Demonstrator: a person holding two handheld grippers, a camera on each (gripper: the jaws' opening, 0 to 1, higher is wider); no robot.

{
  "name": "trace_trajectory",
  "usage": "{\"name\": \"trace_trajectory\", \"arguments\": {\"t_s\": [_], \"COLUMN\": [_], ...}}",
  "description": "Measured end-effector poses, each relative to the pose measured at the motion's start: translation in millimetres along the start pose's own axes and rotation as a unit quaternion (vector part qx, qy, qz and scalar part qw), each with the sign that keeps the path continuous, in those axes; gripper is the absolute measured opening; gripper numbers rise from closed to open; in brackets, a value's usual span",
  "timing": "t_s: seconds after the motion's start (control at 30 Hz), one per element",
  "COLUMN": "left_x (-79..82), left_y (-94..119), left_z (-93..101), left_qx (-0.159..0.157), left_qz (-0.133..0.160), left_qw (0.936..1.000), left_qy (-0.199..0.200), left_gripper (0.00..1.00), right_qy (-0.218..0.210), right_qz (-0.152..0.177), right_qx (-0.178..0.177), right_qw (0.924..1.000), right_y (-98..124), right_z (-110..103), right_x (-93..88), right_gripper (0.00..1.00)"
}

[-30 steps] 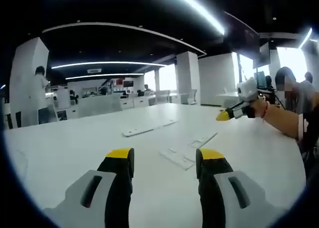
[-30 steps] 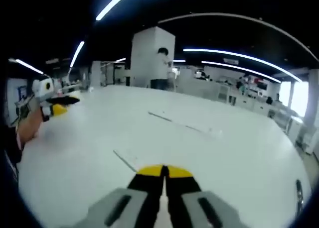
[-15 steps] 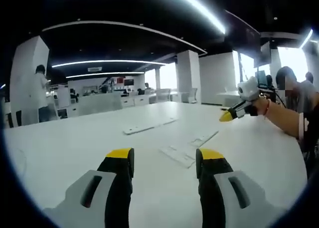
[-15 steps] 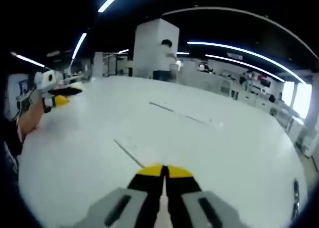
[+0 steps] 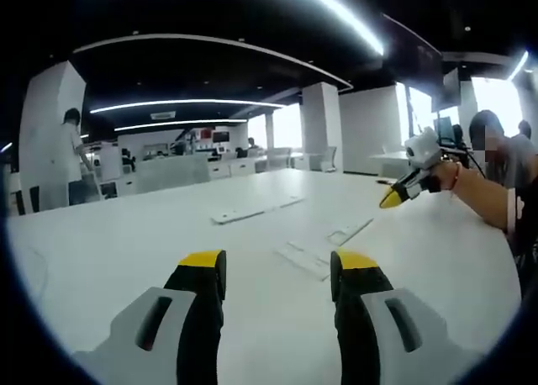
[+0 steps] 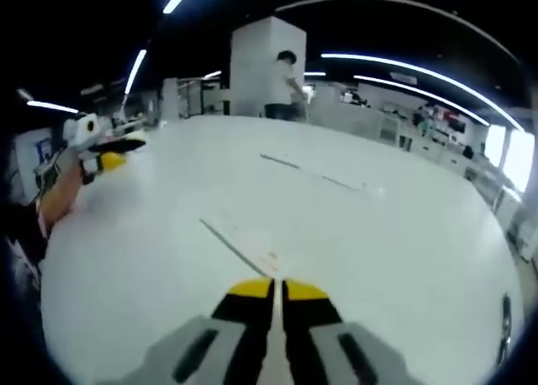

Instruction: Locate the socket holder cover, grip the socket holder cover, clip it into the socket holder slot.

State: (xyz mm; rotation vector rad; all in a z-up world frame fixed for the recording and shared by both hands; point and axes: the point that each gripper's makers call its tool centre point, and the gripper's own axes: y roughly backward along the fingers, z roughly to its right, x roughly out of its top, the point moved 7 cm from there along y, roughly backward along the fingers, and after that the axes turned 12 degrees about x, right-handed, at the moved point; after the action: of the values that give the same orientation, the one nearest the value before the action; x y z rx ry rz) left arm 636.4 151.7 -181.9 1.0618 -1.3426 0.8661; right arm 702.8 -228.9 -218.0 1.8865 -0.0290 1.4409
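Note:
On the white table (image 5: 118,250) lie flat white plastic parts: a long strip (image 5: 252,210) farther off, and two thinner pieces (image 5: 307,259) (image 5: 349,232) just beyond my left gripper (image 5: 277,263). I cannot tell which is the cover. The left gripper hovers over the table, open and with nothing in it. My right gripper (image 5: 395,197) is held up at the right, above the table's far side. In the right gripper view its jaws (image 6: 277,288) are shut and hold nothing, a thin white strip (image 6: 239,249) lies just ahead, and the left gripper (image 6: 113,152) shows at the left.
A second long strip (image 6: 311,176) lies farther across the table. A person (image 6: 282,82) stands by a white pillar behind the table. The arm (image 5: 483,202) that holds the right gripper reaches in from the right. A dark object (image 6: 504,308) sits near the table's right edge.
The right gripper view has tipped down and come closer to the near strip. In the left gripper view the right gripper has drifted slightly to the right. Both jaw states are unchanged.

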Motion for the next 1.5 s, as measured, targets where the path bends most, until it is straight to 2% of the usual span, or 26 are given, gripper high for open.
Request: {"name": "trace_trajectory", "arguments": {"t_s": [0.4,1.1,1.5], "left_x": [1.4,1.4,-1.4], "left_y": [1,1,0], "left_z": [0.1,0.4,1.8], "left_qx": [-0.001,0.002,0.0], "left_qz": [0.001,0.001,-0.002], "left_qw": [1.0,1.0,1.0], "left_qy": [-0.001,-0.007,-0.004], "left_gripper": [0.5,0.49,0.49], "right_qy": [0.002,0.005,0.008], "right_qz": [-0.026,-0.057,-0.05], "right_qx": [0.02,0.015,0.003], "right_qw": [0.9995,0.9983,0.9987], "right_y": [-3,-8,-13], "right_z": [-4,-5,-3], "right_x": [-5.3,-13.9,-12.2], "right_gripper": [0.08,0.09,0.09]}}
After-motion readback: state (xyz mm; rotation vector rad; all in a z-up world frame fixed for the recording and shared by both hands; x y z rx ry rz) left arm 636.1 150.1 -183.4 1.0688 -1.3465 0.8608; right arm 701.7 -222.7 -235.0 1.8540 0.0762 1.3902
